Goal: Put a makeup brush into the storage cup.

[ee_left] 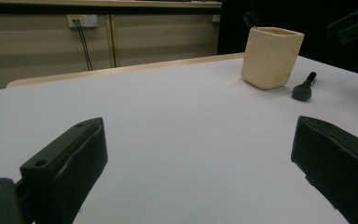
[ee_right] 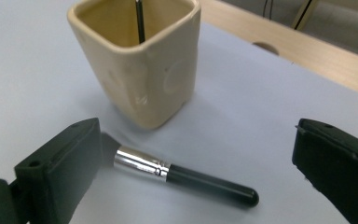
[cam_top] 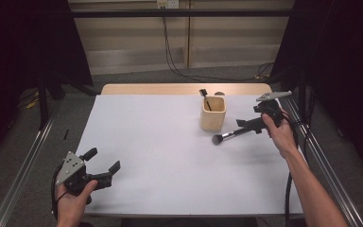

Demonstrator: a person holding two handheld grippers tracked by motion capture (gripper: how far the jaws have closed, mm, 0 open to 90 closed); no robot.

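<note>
Your right gripper (ee_right: 196, 154) is spread wide over the brush (ee_right: 182, 175), lying low in the frame just before the cup (ee_right: 140, 65). It's light and rolls easily; grip the stiff black handle, not the bristles.

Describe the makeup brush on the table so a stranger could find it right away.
Start at the cream square cup toward the far right of the white table. The makeup brush lies flat beside it, between the right gripper's open jaws. Unlike the thin black tool standing in the cup, it has a silver collar.

Open table (cam_top: 160, 142) lies all around; only the cream cup (cam_top: 213, 113) stands just behind the brush (cam_top: 227, 136).
</note>
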